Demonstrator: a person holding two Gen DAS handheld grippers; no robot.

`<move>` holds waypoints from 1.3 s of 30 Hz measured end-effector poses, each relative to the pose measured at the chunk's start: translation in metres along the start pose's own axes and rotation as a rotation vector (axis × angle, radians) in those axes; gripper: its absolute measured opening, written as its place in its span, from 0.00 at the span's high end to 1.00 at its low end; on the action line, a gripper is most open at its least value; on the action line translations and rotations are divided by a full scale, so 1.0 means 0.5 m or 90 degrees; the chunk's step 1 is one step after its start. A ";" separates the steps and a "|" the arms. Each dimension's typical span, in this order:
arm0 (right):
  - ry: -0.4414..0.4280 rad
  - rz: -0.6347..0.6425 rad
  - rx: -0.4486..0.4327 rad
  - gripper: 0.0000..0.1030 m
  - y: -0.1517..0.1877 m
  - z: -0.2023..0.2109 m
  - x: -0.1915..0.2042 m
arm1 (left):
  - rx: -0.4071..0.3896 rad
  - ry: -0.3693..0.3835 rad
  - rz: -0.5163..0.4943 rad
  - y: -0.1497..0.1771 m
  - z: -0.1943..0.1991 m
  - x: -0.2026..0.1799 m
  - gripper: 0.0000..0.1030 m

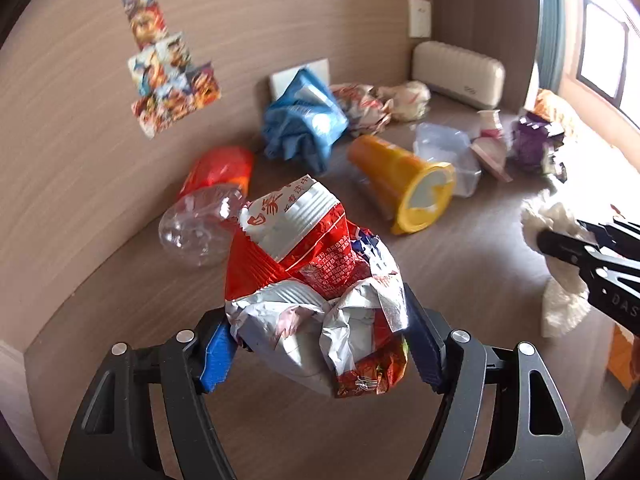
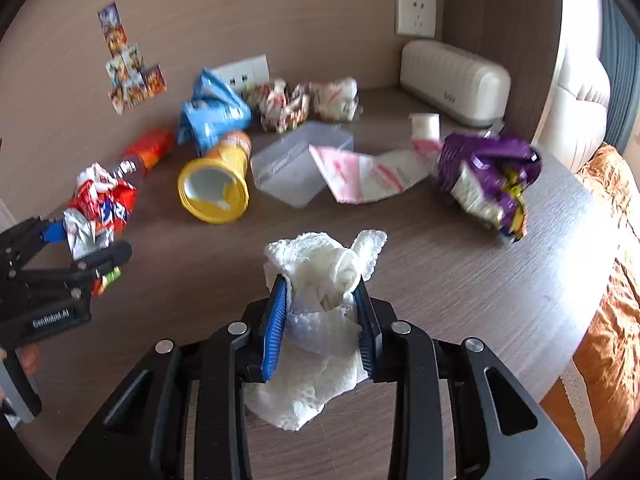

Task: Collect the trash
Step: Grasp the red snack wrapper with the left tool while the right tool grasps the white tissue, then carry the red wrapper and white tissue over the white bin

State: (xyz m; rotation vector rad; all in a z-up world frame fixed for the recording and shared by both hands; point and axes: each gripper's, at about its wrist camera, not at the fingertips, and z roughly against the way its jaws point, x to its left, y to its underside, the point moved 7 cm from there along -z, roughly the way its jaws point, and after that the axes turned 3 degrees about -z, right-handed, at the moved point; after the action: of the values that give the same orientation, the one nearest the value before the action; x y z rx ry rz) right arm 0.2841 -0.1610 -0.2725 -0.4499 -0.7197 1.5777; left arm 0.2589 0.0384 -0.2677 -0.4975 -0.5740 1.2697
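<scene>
- The left gripper (image 1: 320, 344) pinches a crumpled red and silver wrapper (image 1: 316, 280) between its blue pads, held above the table (image 1: 472, 264).
- The right gripper (image 2: 322, 320) is clamped on a white paper towel (image 2: 320, 320), which hangs below the pads (its lower end looks clear of the table).
- Beyond, a yellow cup (image 2: 218, 180) lies on its side, mouth toward the camera, just left of a clear box (image 2: 300, 164).
- Left of the cup lies a clear bottle (image 1: 200, 224) with a red label.
- Right of the box sit a pink-and-white bag (image 2: 368, 176) and a purple bag (image 2: 488, 172).
- Farther back: a blue bag (image 2: 212, 116), then two crumpled wrappers (image 2: 308, 104) near the wall.
- At the far right corner stands a cream ribbed case (image 2: 452, 80).
</scene>
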 end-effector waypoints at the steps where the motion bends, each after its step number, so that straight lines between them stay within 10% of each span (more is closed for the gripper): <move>1: -0.003 -0.003 -0.010 0.68 -0.006 0.016 -0.002 | -0.007 0.007 -0.006 -0.007 0.014 -0.012 0.31; 10: 0.029 -0.028 -0.098 0.68 -0.029 0.177 -0.091 | -0.062 0.085 -0.074 -0.060 0.107 -0.182 0.31; 24: 0.166 -0.147 -0.108 0.68 0.122 0.346 -0.348 | -0.080 0.266 -0.215 -0.049 0.172 -0.584 0.31; 39: 0.184 -0.294 -0.046 0.67 0.358 0.296 -0.602 | 0.009 0.384 -0.339 0.099 0.051 -0.923 0.31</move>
State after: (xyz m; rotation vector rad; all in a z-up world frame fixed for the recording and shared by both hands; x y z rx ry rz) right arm 0.0974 -0.4883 -0.3230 -0.5105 -0.6052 1.0312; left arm 0.1164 -0.3987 -0.3371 -0.6306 -0.1615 0.5695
